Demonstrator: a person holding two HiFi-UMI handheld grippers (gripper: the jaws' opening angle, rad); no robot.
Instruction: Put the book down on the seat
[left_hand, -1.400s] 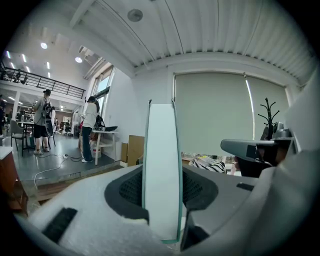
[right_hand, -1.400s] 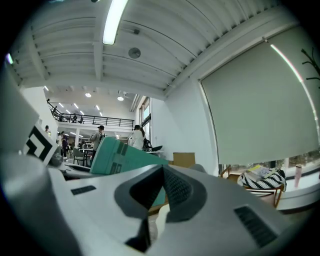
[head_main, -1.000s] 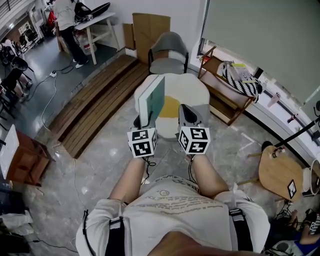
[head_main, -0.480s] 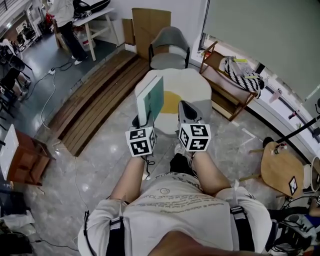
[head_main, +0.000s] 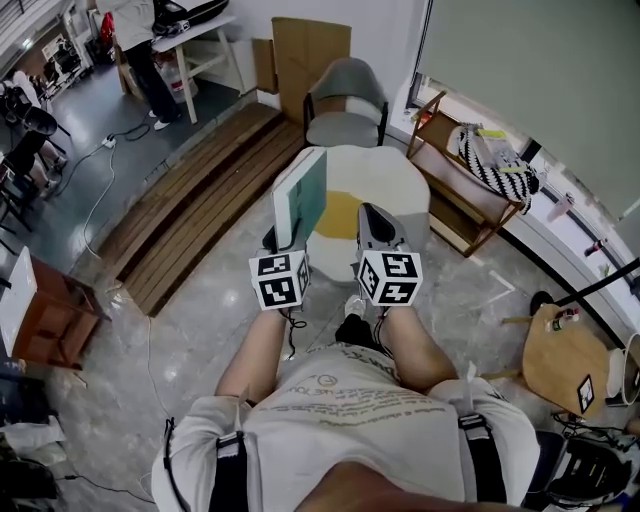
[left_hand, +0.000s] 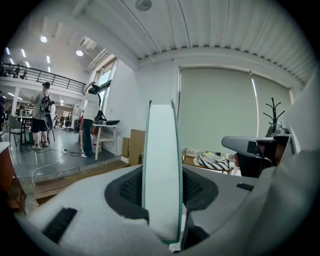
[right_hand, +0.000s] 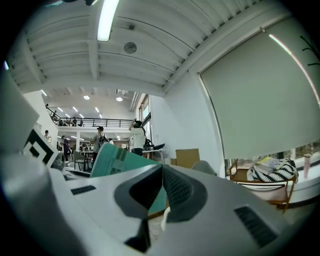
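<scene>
A thin book with a teal cover and white page edge stands upright in my left gripper, whose jaws are shut on its lower edge. In the left gripper view the book rises edge-on between the two pads of the left gripper. My right gripper is beside it, shut and empty; its pads meet in the right gripper view, with the book to its left. A white padded seat with a yellow centre lies on the floor just beyond both grippers. A grey armchair stands behind it.
A wooden rack with a striped bag stands to the right of the seat. A low wooden platform runs along the left. A round wooden side table is at the near right. A person stands at a white table far left.
The person has stepped forward a little, one foot now showing below the grippers. Both grippers keep their places, and the book stays upright in the left one.
</scene>
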